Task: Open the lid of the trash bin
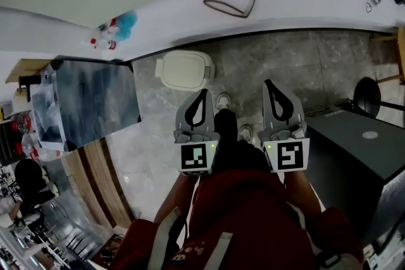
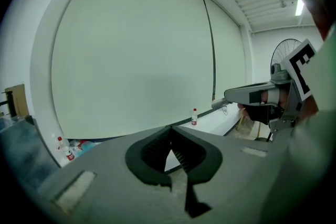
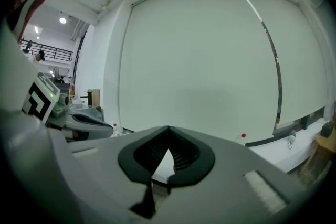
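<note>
The trash bin [image 1: 185, 69] stands on the grey floor by the wall, its cream lid down. My left gripper [image 1: 203, 92] hangs above the floor just to the bin's near right, jaws shut and empty. Further right, beside it, my right gripper [image 1: 269, 83] is also shut on nothing. In the left gripper view the left gripper [image 2: 170, 129] points at a white wall, with the right gripper [image 2: 252, 95] at its side. The right gripper view shows the right gripper [image 3: 168, 129] facing the same wall. The bin is hidden in both gripper views.
A grey-topped table [image 1: 95, 101] stands left of the bin. A dark cabinet [image 1: 361, 142] and a round black stool [image 1: 367, 97] are at the right. A white ledge [image 1: 278, 0] with bottles runs along the wall. The person's shoes [image 1: 223, 101] are between the grippers.
</note>
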Available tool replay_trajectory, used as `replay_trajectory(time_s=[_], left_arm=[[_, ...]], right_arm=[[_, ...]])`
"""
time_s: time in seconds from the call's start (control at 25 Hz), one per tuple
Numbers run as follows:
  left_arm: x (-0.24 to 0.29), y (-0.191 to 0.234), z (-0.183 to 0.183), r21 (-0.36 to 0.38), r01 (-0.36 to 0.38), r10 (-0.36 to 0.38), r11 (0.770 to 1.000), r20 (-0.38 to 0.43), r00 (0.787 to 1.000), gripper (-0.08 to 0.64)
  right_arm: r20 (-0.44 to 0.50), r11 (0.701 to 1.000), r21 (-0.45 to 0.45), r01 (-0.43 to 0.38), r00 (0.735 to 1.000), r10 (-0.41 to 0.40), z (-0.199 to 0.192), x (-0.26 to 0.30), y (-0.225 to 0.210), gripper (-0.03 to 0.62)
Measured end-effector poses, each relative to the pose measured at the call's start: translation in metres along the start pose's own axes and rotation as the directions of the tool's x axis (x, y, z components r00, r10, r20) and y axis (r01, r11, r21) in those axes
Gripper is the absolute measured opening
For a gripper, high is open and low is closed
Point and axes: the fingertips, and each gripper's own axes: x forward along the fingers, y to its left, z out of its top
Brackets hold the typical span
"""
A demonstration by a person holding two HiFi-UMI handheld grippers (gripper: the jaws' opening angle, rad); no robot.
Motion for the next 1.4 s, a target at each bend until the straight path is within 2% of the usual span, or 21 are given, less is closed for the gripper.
replay_trajectory(time_s=[0.28,0.56,0.76,1.08,1.2,1.4], left_arm=[[0.046,0.023,-0.070,-0.024,0.010,-0.012,1.000,-0.107,0.994,0.005],[0.081,0.040,-0.140,-0.065,0.006,-0.021,0.998,-0.235,0.972,0.005],[0.096,0.048,-0.197,-0.091,-0.033,0.001,0.995,-0.330,0.944,0.005],[0.131,0.055,-0.292,-0.094,-0.089,0.035,0.992,-0.469,0.883,0.006],[0.147,0.056,-0.319,-0.101,-0.102,0.038,0.990,-0.500,0.865,0.032],[0.167,0.055,-0.360,-0.107,-0.091,0.018,0.990,-0.547,0.837,0.098]], right_arm=[[-0.102,1.000,0.007,-0.012,0.995,0.012,-0.055,0.043,0.011,0.000],[-0.184,1.000,0.022,-0.004,0.983,0.008,-0.111,0.079,0.017,0.000],[-0.228,0.999,0.045,-0.003,0.973,0.013,-0.149,0.101,0.026,0.000],[-0.329,0.997,0.068,-0.020,0.944,0.041,-0.217,0.117,0.036,0.000],[-0.366,0.996,0.083,-0.020,0.930,0.049,-0.242,0.122,0.040,0.000],[-0.386,0.996,0.088,-0.024,0.921,0.056,-0.269,0.129,0.044,0.000]])
